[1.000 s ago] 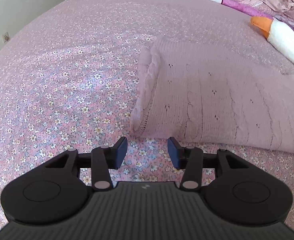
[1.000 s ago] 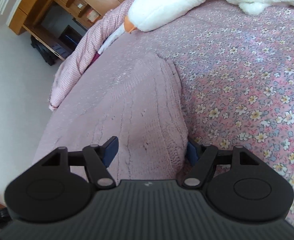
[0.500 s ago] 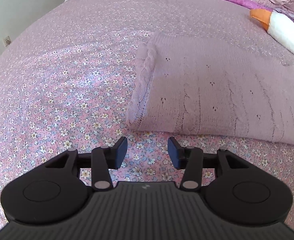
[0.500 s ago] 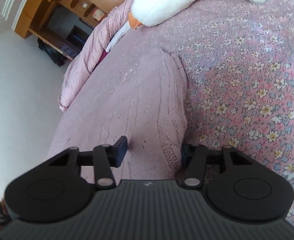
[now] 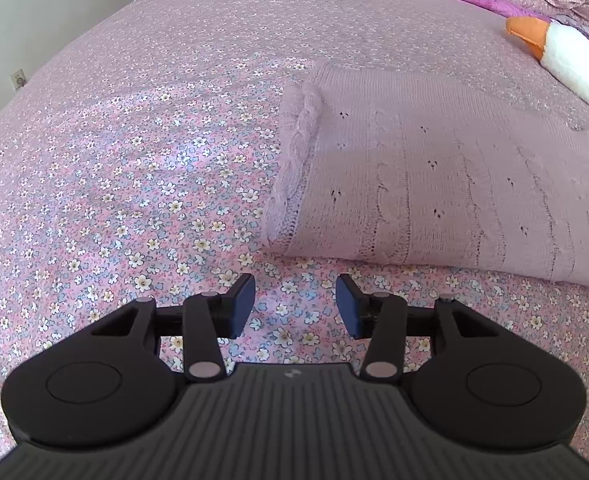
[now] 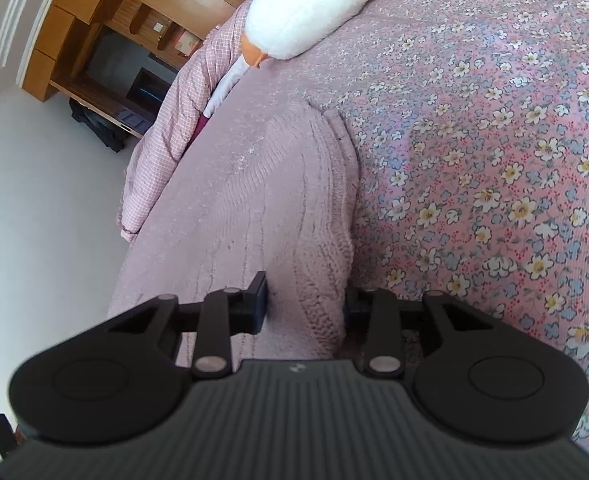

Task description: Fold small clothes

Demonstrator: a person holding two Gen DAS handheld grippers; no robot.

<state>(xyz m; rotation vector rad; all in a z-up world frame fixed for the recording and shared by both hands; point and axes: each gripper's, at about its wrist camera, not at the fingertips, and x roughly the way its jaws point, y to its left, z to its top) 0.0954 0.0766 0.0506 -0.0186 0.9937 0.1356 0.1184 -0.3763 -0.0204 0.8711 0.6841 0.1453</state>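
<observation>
Both jaws wide: left gripper (image 5: 295,303) backed off the sweater (image 5: 434,184), empty; right gripper (image 6: 305,300) straddling its edge unclamped, fold set

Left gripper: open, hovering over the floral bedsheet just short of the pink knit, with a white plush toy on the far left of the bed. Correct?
Not quite: the left wrist view shows the white plush toy on the far right, not left. The rest holds: left gripper is open over the floral bedsheet, just short of the pink knit.
</observation>
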